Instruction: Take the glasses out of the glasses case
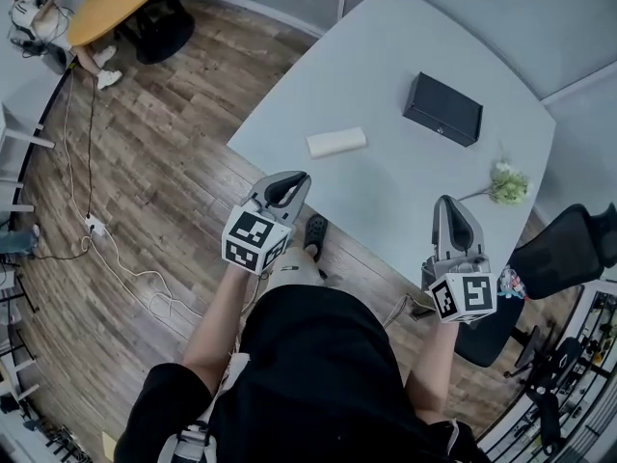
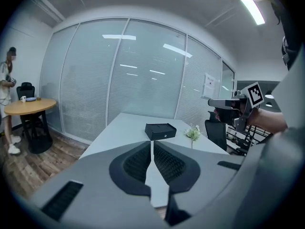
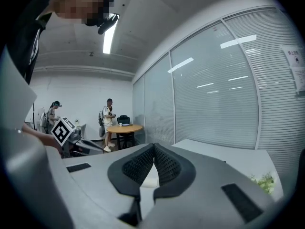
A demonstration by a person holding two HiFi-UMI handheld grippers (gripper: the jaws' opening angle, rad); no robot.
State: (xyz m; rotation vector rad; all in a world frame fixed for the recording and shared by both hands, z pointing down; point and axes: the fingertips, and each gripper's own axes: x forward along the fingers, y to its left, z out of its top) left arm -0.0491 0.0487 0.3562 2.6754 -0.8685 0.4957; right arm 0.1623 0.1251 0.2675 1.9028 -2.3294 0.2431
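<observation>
The black glasses case (image 1: 442, 109) lies closed on the far part of the white table (image 1: 405, 37); it also shows in the left gripper view, glasses case (image 2: 160, 130), ahead beyond the jaws. No glasses are visible. My left gripper (image 1: 298, 177) hovers at the table's near left edge, shut and empty, its tips (image 2: 152, 144) pointing toward the case. Over the near right edge my right gripper (image 1: 447, 204) is also shut with nothing in it, its jaws (image 3: 153, 148) closed together. Each gripper shows in the other's view: the right gripper (image 2: 232, 107), the left gripper (image 3: 71, 138).
A cream oblong object (image 1: 336, 142) lies on the table near its left edge. A small flower sprig (image 1: 505, 183) rests right of the case. A black office chair (image 1: 564, 251) stands at the right. A round wooden table (image 1: 114, 3), people and floor cables (image 1: 106, 249) are off left.
</observation>
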